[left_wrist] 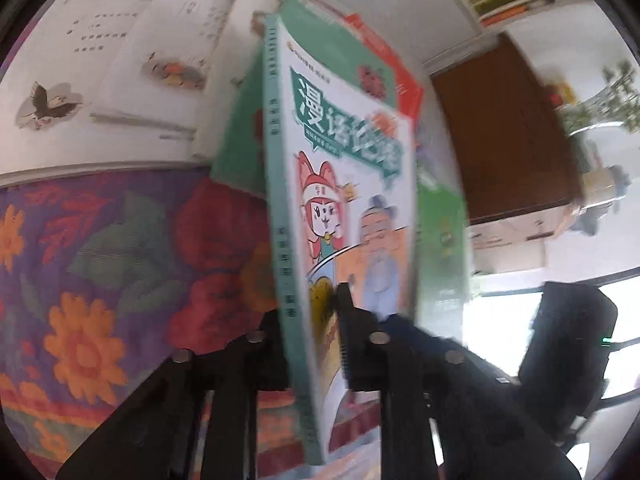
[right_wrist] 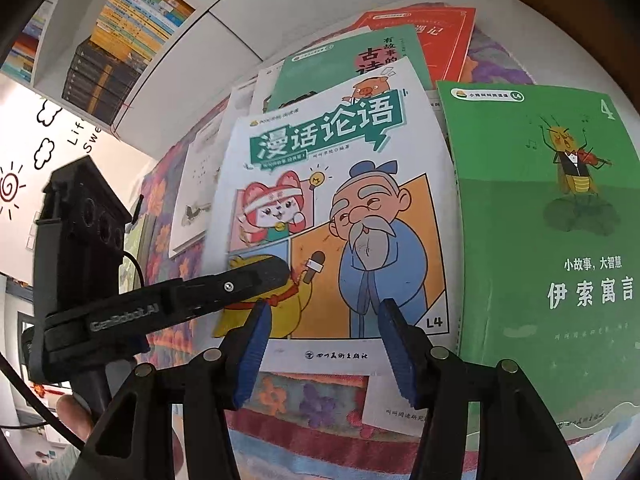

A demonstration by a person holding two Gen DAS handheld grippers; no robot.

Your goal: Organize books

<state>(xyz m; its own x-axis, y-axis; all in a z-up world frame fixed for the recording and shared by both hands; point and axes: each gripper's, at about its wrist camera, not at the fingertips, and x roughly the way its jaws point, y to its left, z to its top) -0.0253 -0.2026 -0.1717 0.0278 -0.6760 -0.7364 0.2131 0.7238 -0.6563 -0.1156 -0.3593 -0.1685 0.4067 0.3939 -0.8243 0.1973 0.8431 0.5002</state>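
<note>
- Comic book point(left_wrist: 340, 184), white cover with a teal spine: in the left wrist view it stands on edge, tilted, so the cover is foreshortened and its far right margin is motion-blurred. Its lower end is cut off behind the black linkage.
- Same comic book point(right_wrist: 332, 208) in the right wrist view: cover seen face-on, with a teal title banner, a pink-haired cartoon figure and a white-bearded elder in blue robes. An "L4" mark sits at the lower right. Its lower left corner is hidden by the left gripper point(right_wrist: 276, 274).
- Left gripper point(left_wrist: 316, 344): fingers closed together on the lower part of the comic book, one on each face. The right-hand finger point(left_wrist: 352, 340) lies over the cover art.
- Right gripper point(right_wrist: 324, 354): blue-padded fingers spread apart, holding nothing, just below the comic book's lower edge.
- Green book point(right_wrist: 548, 248): lies flat just right of the comic book, with a violin-playing insect on the cover. Its right edge is cut off by the lens border.
- Teal book point(right_wrist: 352, 64) and red book point(right_wrist: 436, 36): partly covered behind the comic book, titles only partly legible.
- Open white pages point(left_wrist: 100, 52): text too blurred to read.
- Floral cloth point(left_wrist: 100, 264): under the books.
- Bookshelf point(right_wrist: 120, 40): spines too small to read.
</note>
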